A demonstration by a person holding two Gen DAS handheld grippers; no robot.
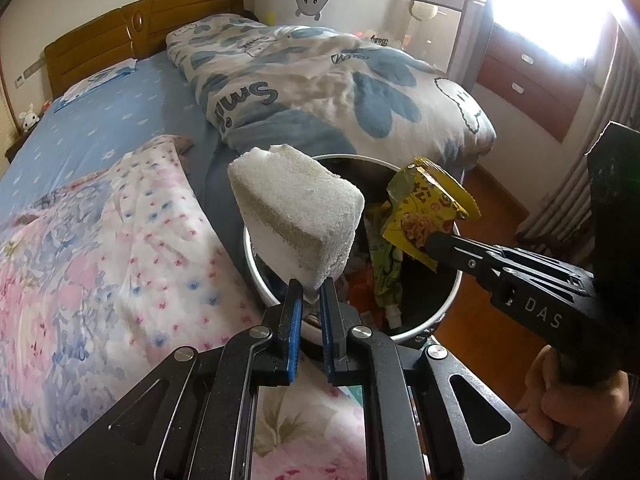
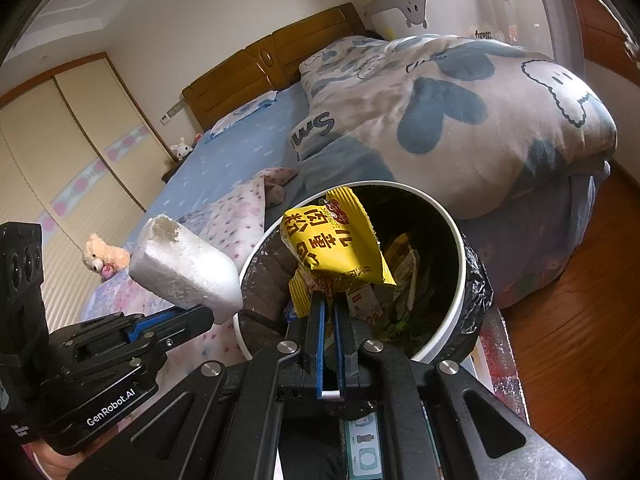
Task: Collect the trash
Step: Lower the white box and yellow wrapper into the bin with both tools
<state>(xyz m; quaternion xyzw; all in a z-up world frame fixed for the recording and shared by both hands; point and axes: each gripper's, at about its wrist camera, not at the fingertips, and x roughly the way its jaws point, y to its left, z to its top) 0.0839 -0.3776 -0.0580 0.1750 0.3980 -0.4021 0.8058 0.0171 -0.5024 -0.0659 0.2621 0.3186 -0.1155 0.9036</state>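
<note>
- One white foam block (image 1: 298,216), dirty tan on its upper faces, one corner broken off. Held aloft beside the bin's near-left rim, over the edge of the bed.
- One yellow snack wrapper (image 2: 336,242), crumpled, red and black print. Held up over the bin's mouth.
- One round bin (image 2: 460,236), white rim, dark liner, standing on the wood floor (image 2: 568,320) against the bed; several loose wrappers already lie in it, count unclear.
- Two grippers, both black with blue pads.
- Left gripper (image 1: 311,292): jaws narrow, pinching the block's bottom corner; block stands up and away from the fingers. Fingers point toward the bin.
- Right gripper (image 2: 328,308): jaws narrow, clamped on the wrapper's lower edge; aimed into the bin from its near side.
- The right-wrist view shows the left gripper low at left, angled up and rightward toward the rim.
- One bed with wooden headboard (image 1: 136,28); one heart-print duvet (image 1: 360,92); one pink floral quilt (image 1: 100,248).
- Two plush toys: tan bear (image 2: 104,258), white rabbit (image 2: 182,150).
</note>
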